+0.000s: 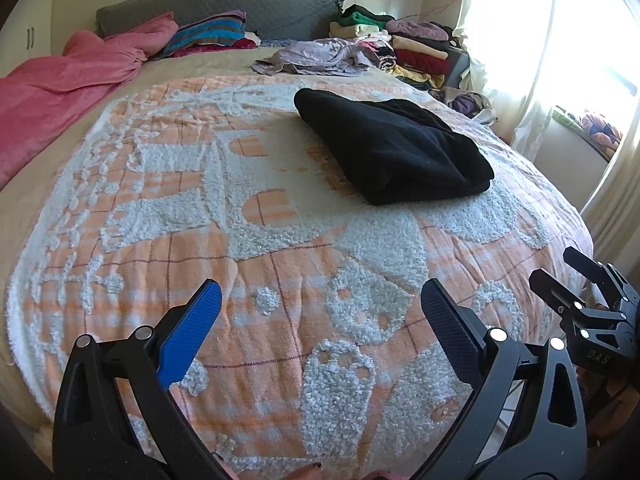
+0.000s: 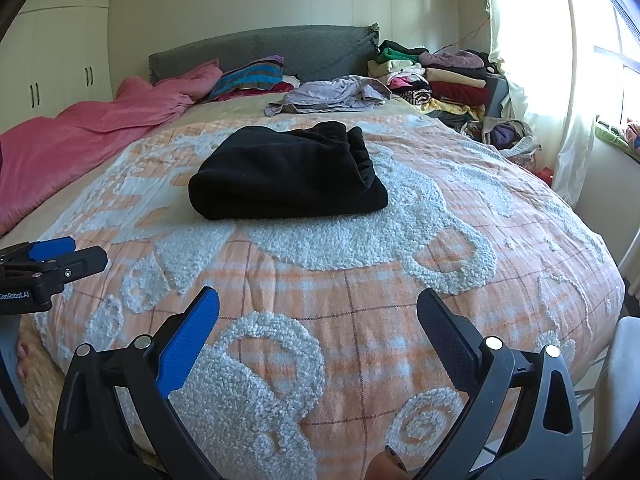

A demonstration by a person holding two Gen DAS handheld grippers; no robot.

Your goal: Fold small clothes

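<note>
A black garment [image 1: 394,150] lies folded into a thick bundle on the orange and white bedspread [image 1: 256,240]; the right wrist view shows the same black garment [image 2: 288,174] ahead at centre. My left gripper [image 1: 320,300] is open over the near part of the bedspread, well short of the garment, with nothing between its fingers. My right gripper [image 2: 318,308] is open too and holds nothing. The right gripper [image 1: 558,270] also appears at the right edge of the left wrist view, and the left gripper [image 2: 72,252] at the left edge of the right wrist view.
A pink blanket [image 1: 60,80] covers the bed's left side. A crumpled lilac garment [image 1: 316,56] lies near the grey headboard [image 1: 240,4]. Stacks of folded clothes [image 1: 408,48] stand at the back right. A curtained window [image 1: 560,40] is on the right, white wardrobes [image 2: 60,52] on the left.
</note>
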